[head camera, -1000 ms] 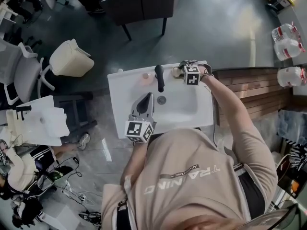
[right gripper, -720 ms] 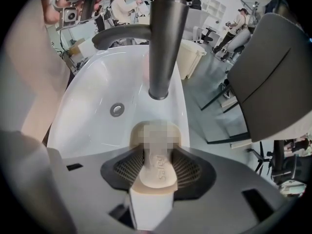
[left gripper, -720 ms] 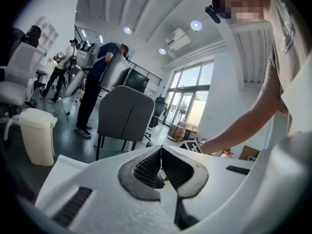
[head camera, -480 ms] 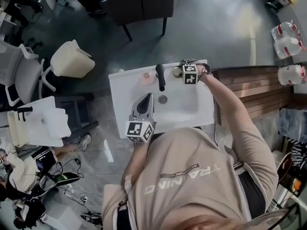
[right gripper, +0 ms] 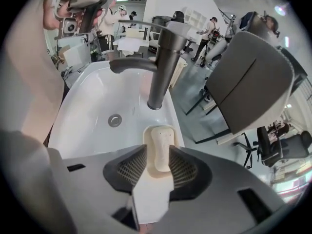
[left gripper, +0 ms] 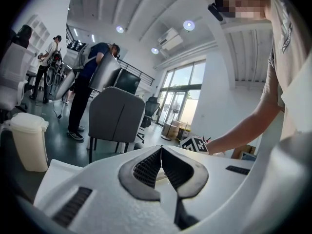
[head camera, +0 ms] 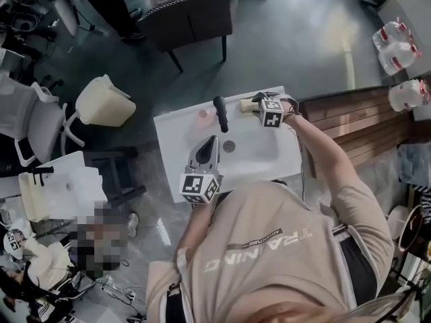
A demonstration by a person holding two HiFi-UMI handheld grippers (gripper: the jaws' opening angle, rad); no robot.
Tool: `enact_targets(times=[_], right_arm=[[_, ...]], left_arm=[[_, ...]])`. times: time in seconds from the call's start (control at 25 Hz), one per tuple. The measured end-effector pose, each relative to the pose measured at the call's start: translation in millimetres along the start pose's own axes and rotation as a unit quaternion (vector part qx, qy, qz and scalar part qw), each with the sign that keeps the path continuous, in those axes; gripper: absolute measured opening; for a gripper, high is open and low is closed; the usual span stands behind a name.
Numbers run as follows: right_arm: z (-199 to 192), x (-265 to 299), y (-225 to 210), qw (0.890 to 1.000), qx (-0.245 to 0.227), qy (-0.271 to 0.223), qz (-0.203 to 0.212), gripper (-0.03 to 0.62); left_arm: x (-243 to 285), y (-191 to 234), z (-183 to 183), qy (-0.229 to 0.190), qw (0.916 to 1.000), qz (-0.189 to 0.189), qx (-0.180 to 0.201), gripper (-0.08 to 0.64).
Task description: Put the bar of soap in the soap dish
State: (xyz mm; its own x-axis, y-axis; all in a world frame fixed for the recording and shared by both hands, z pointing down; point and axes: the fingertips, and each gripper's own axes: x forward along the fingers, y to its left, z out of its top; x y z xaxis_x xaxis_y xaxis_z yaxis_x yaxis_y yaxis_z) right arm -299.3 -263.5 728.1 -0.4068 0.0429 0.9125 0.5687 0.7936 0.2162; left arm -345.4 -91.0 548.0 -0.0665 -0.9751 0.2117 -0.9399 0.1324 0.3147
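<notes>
**A:** While the bar of soap (right gripper: 161, 139) lies in the soap dish (right gripper: 147, 132), lower centre of the right gripper view, what are the tongs doing?

**B:** Right tongs (right gripper: 158, 151): wide apart and just been closing slightly. The bar's near end sits between the pads, but I see no squeeze, so I note it as let go. Left tongs (left gripper: 161, 152): closed tip to tip with nothing between.

**A:** Step in hand?

**B:** My judgement is clearing away from the placed bar. To do it well, halt the closing and draw straight back along the tongs' own line. That way neither pad catches a flank and tips the bar out. Mind the tap (right gripper: 163, 67), which stands just above the dish in the frame.

**A:** Orientation?

**B:** The bar lies flat. Its long axis runs bottom to top of the frame, parallel to the dish's long sides, and its far end points at the tap's base.
</notes>
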Motion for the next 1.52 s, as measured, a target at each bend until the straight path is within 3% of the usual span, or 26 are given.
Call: enact_targets(times=[0.16, 0.36, 0.52, 0.64, 0.72, 0.88, 1.0, 1.12, 1.52], right_arm=[[-4.9, -20.7, 15.6, 0.999, 0.032, -0.023, -0.026, 0.026], [-4.9, -47.0, 50.3, 0.993, 0.097, -0.067, -0.020, 0.017], [2.6, -76.6, 72.4, 0.975, 0.174, -0.134, -0.032, 0.014], [10.4, -101.1, 85.2, 0.963, 0.199, -0.174, -0.053, 0.014], [13.8, -117.8, 90.0, 0.946, 0.239, -0.208, -0.063, 0.012], [17.0, -163.5, 90.2, 0.902, 0.317, -0.281, -0.088, 0.014], [22.5, -202.4, 82.9, 0.883, 0.314, -0.326, -0.124, 0.014], [23.5, -231.9, 70.8, 0.874, 0.298, -0.352, -0.151, 0.014], [44.5, -306.8, 50.0, 0.845, 0.279, -0.418, -0.181, 0.014]], left_arm=[[-2.7, -10.1, -1.1, 0.002, 0.9999, -0.007, 0.008, 0.011], [-4.5, -22.0, 0.5, -0.002, 0.9999, -0.010, 0.013, 0.011], [-3.1, -34.3, -0.8, 0.001, 0.9996, -0.017, 0.021, 0.011], [-1.5, -40.3, 1.5, -0.001, 0.9995, -0.018, 0.026, 0.011], [-0.7, -45.4, 2.9, -0.003, 0.9994, -0.019, 0.028, 0.011], [0.4, -59.0, 4.5, -0.003, 0.9992, -0.021, 0.035, 0.011], [-0.3, -63.1, 9.4, -0.006, 0.9989, -0.019, 0.041, 0.011], [0.5, -60.3, 20.8, -0.014, 0.9986, -0.008, 0.051, 0.011], [-4.2, -56.6, 84.9, -0.071, 0.9943, 0.007, 0.079, 0.011]])
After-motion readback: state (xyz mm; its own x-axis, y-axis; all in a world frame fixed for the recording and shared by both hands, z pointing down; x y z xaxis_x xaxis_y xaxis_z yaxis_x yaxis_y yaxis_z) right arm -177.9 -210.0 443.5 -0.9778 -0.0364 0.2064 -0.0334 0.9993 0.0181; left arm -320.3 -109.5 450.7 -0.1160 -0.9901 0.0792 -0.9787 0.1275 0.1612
